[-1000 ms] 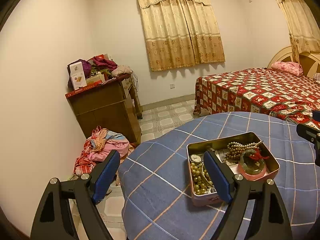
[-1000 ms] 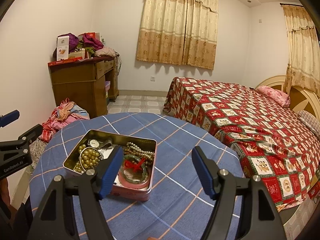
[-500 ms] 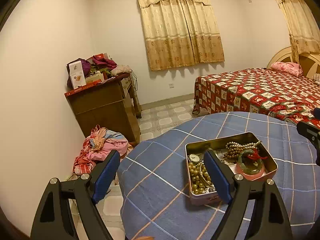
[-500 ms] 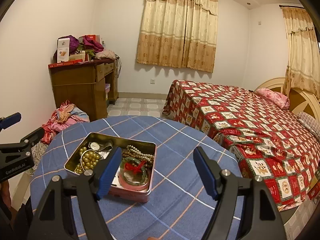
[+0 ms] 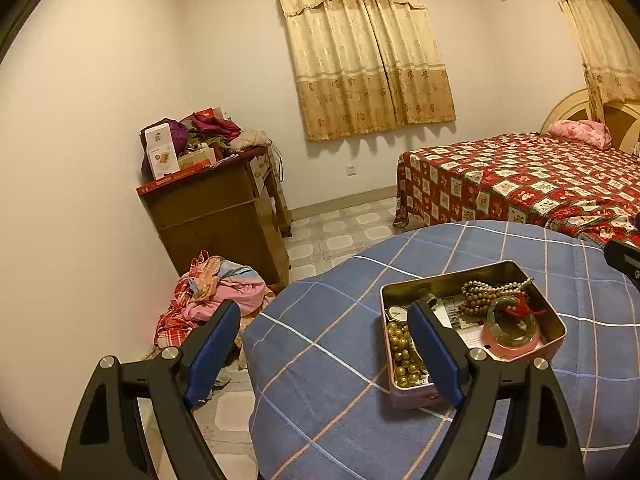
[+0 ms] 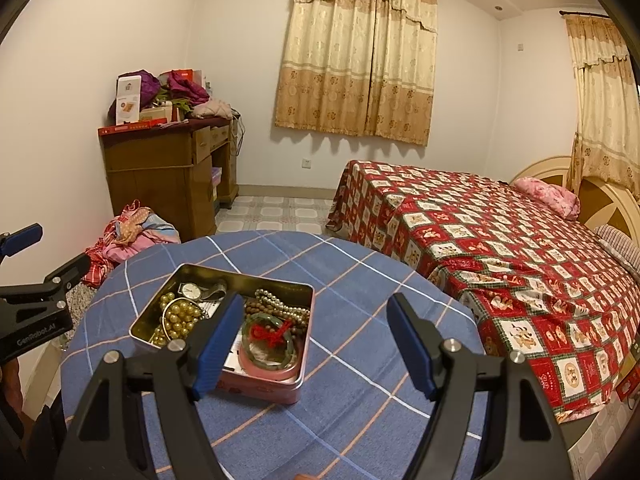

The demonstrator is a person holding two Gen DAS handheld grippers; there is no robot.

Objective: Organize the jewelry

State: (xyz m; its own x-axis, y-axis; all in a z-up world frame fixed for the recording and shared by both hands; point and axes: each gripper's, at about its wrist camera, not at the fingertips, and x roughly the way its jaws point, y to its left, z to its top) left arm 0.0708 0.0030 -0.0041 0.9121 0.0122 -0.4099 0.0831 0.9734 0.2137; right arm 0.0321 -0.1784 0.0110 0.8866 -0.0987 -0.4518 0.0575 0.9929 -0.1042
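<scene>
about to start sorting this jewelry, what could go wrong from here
The beaded strands lie heaped against the green bangle with its red cord, so lifting one could drag the others out. The tin sits loose on the cloth-covered table, so it might slide. Both the left gripper and the right gripper are open and empty.

left gripper (image 5: pixel 324 344): jaws apart, empty | right gripper (image 6: pixel 316 342): jaws apart, empty

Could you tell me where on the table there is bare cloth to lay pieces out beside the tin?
The tablecloth is bare right of the tin, out to the edge by the bed, and also behind and left of it. The tin itself is crowded: gold beads, watch, brown beads, bangle.
</scene>
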